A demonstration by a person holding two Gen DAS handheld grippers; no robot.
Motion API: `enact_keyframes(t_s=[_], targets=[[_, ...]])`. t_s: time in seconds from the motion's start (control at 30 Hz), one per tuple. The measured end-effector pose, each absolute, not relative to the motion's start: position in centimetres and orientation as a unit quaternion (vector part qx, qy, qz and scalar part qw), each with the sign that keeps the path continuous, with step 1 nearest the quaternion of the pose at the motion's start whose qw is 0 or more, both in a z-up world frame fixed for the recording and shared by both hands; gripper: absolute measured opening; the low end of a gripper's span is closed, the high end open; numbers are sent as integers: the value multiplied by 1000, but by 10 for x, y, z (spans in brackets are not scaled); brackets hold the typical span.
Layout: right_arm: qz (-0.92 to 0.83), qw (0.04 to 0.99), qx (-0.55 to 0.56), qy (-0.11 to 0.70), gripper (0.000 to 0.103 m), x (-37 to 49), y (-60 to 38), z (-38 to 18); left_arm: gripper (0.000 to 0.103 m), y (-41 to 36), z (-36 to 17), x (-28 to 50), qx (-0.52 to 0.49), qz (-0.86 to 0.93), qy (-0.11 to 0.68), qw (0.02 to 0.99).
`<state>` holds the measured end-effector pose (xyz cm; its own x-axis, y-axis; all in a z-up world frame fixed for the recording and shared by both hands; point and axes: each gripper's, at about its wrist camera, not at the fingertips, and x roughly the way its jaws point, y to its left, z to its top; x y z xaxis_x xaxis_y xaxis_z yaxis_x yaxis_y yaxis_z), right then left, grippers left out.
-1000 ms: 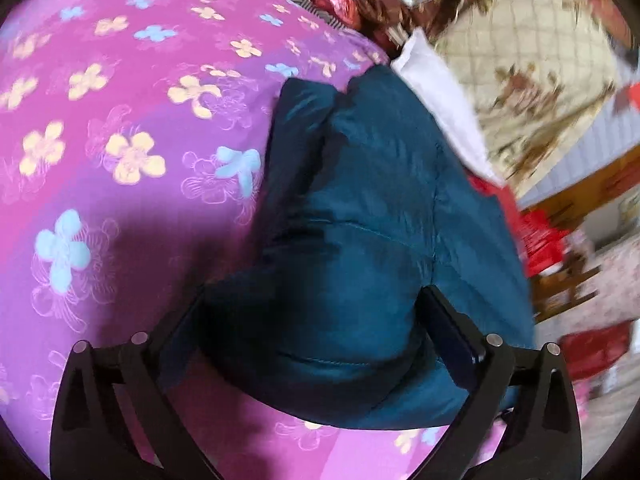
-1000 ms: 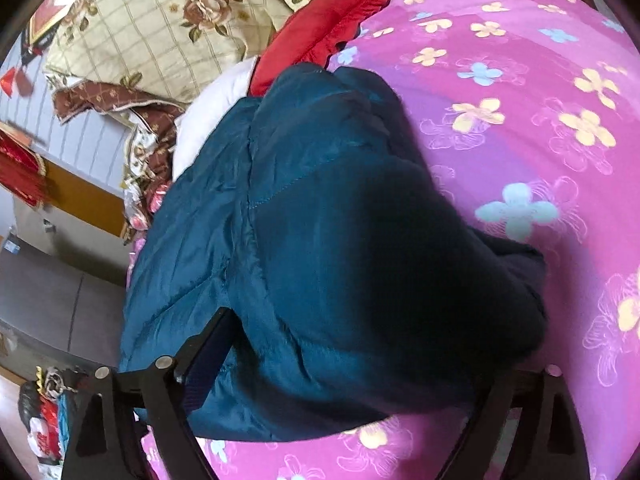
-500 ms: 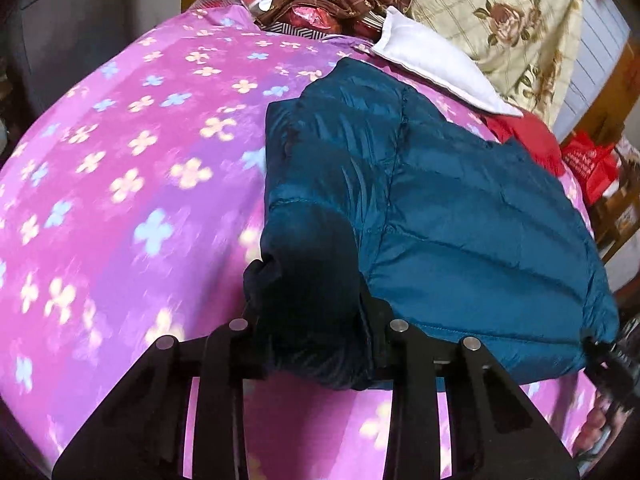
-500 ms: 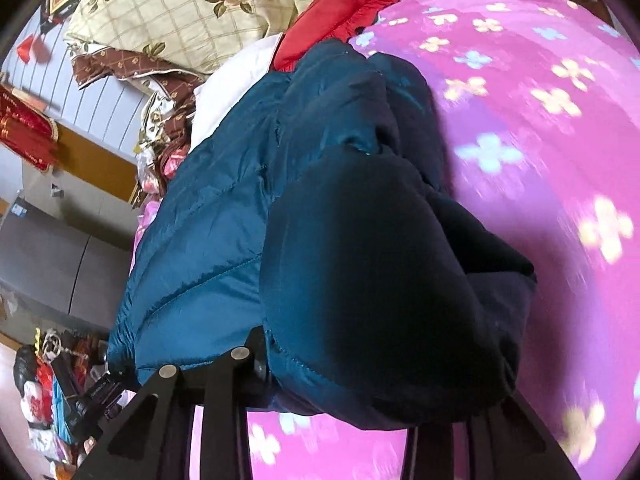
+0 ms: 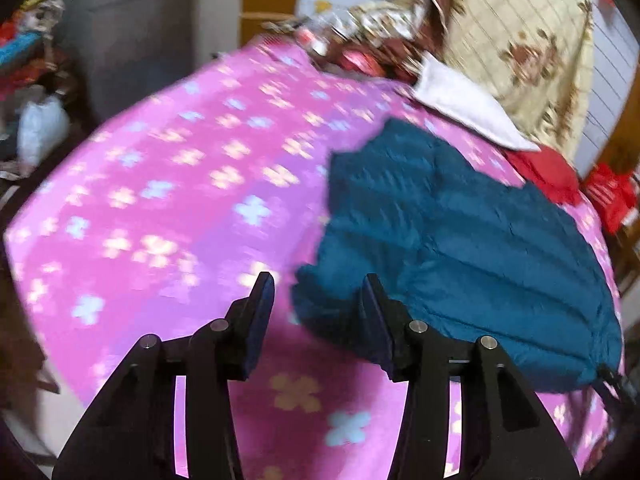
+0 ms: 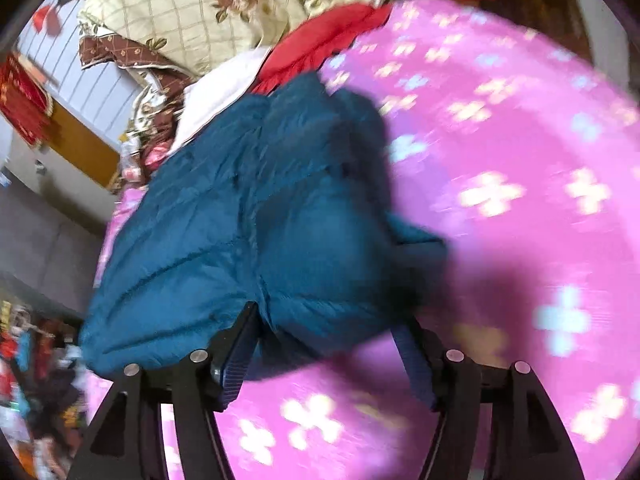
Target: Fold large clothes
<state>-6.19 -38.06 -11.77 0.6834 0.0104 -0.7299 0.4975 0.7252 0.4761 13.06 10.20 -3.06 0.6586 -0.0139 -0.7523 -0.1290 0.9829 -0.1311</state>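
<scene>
A teal quilted down jacket [image 5: 460, 236] lies folded on the pink flowered bedspread [image 5: 172, 184]. My left gripper [image 5: 320, 292] is open and empty, just off the jacket's near left corner; its right finger [image 5: 376, 320] stands against the jacket's edge. In the right wrist view the jacket [image 6: 248, 232] lies ahead on the bedspread [image 6: 520, 200]. My right gripper [image 6: 328, 344] is open, its jaws apart at the jacket's near edge, holding nothing. Both views are blurred by motion.
A white pillow [image 5: 460, 100], a red garment [image 5: 548, 168] and a cream flowered quilt [image 5: 520, 40] lie beyond the jacket by the wall. A grey cabinet [image 5: 132, 20] and clutter stand left of the bed. A red bag [image 5: 612, 196] sits at the right.
Both grippers have opened and let go of the jacket's folded part. They have pulled back from it, and the jacket now rests on the bed.
</scene>
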Motion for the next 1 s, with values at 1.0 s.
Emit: enact_keyframes(t_s=[1.0], targets=[[-185, 903, 132, 364, 77, 147, -368, -111, 86, -66, -83, 263, 36, -38, 408, 911]])
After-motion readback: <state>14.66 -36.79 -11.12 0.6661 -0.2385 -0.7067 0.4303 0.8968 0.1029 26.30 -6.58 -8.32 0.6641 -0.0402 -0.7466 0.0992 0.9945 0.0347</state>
